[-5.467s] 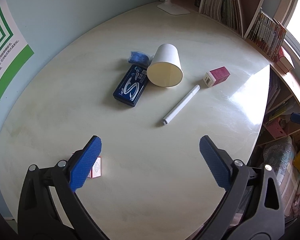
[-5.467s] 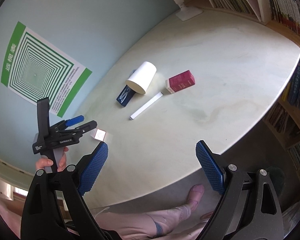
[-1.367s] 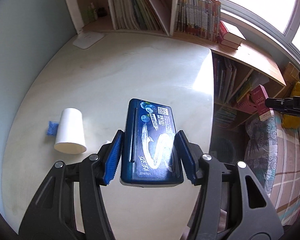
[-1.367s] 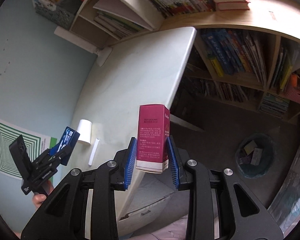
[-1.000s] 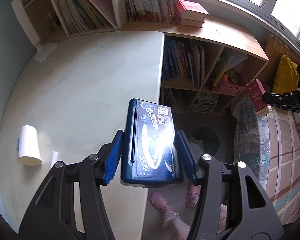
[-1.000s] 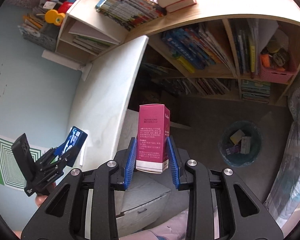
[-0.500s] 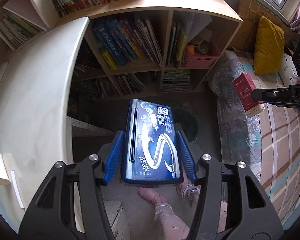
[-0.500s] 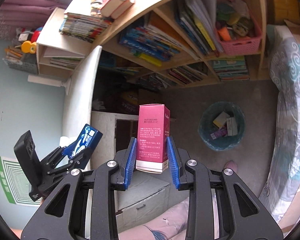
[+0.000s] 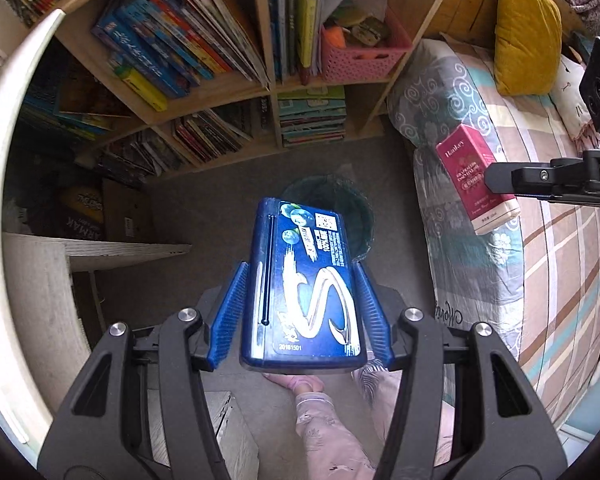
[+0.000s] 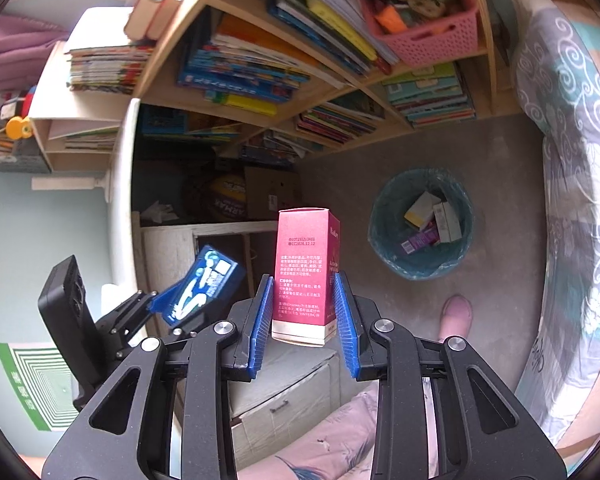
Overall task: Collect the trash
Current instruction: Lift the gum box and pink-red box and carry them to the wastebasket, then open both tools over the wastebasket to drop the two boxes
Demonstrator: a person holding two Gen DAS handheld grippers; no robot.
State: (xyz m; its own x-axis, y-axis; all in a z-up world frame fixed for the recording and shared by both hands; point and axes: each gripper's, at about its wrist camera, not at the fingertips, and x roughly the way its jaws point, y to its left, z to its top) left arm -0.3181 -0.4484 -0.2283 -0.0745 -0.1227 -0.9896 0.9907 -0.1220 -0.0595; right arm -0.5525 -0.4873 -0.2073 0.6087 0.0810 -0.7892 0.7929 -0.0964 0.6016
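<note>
My left gripper (image 9: pixel 300 312) is shut on a dark blue box (image 9: pixel 304 284) with a silver S on its face, pointing down at the floor. Behind the box's far end shows part of a round bin (image 9: pixel 360 216) lined with a teal bag. My right gripper (image 10: pixel 302 316) is shut on a tall crimson carton (image 10: pixel 306 276) with a white base. In the right wrist view the bin (image 10: pixel 384 236) stands on the grey floor, up and to the right of the carton, with several small boxes inside. The carton (image 9: pixel 476 178) and the blue box (image 10: pixel 204 284) each show in the other view.
A wooden bookshelf (image 10: pixel 300 80) full of books and a pink basket (image 9: pixel 364 56) rises behind the bin. A bed (image 9: pixel 540 240) with a patterned cover lies to the right. The white table's edge (image 9: pixel 4 128) curves at the left. A person's slippered foot (image 10: pixel 456 312) rests near the bin.
Both grippers have swung away from the table and sunk toward the floor with their boxes still held. The bin has grown larger in both views.
</note>
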